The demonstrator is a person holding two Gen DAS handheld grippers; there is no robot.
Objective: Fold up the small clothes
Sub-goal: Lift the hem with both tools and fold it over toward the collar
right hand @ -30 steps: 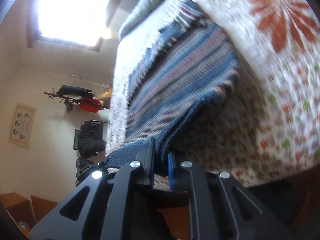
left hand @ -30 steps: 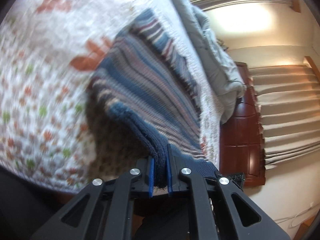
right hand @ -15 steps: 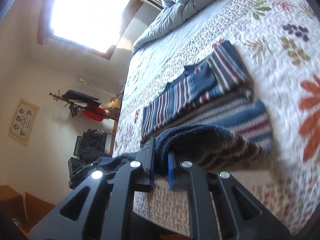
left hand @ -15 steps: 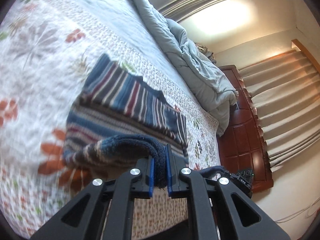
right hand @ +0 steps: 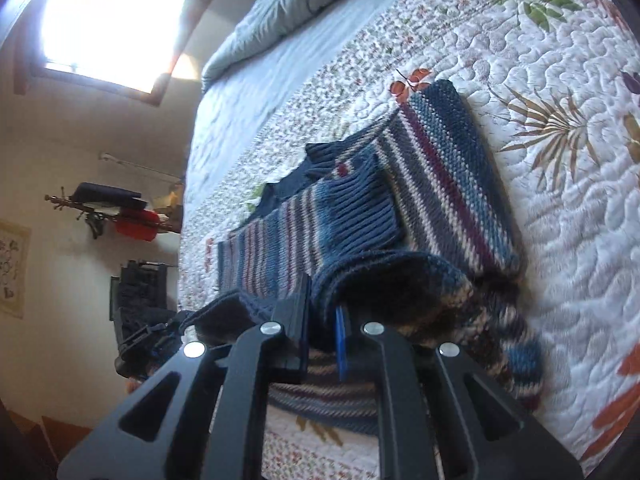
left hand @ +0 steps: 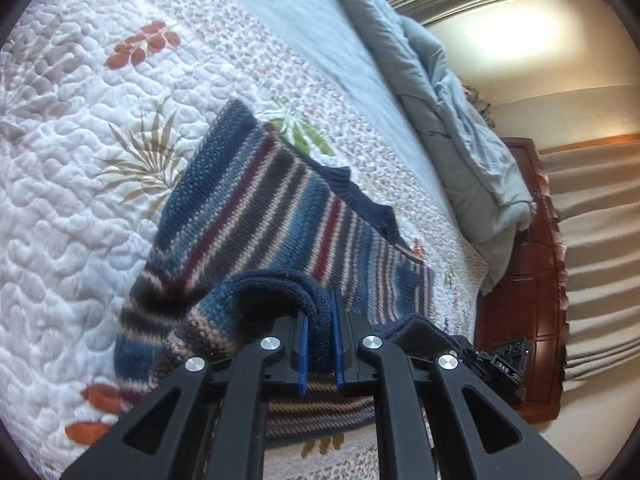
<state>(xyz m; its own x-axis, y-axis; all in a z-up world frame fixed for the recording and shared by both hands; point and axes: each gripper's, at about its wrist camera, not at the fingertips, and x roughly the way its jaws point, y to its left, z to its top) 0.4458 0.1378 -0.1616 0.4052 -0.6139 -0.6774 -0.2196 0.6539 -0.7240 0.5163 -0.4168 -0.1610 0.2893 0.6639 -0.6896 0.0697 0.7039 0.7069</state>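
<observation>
- Left gripper (left hand: 320, 344): blue pads clamped on the navy hem of the sweater (left hand: 256, 216); knit fills the gap between them.
- Right gripper (right hand: 322, 338): same, clenched on a hem fold of the sweater (right hand: 440, 184); hem rolls over the pad tops toward 2 o'clock.
- Left view: the other gripper's black body (left hand: 502, 364) shows at 4 o'clock, low beside the bed, hem stretched toward it.
- Right view: the other gripper (right hand: 148, 336) at 9 o'clock, hem running to it.
- Sweater lies on the quilt (left hand: 80, 168), lower edge lifted and doubled toward the body; a striped layer lies flat on the quilt under the pads.
- Right view: ribbed cuff of a sleeve (right hand: 356, 208) lies folded across the sweater chest at 12 o'clock.
- Navy collar (left hand: 360, 200) at the sweater's far end, 1 o'clock in left view.
- Beyond it: grey duvet (left hand: 460, 120) bunched at 1–2 o'clock, wood headboard (left hand: 520, 280) at 3 o'clock.
- Right view far: bright window (right hand: 112, 20) at 10 o'clock, wall rack (right hand: 108, 208) at 9 o'clock.
</observation>
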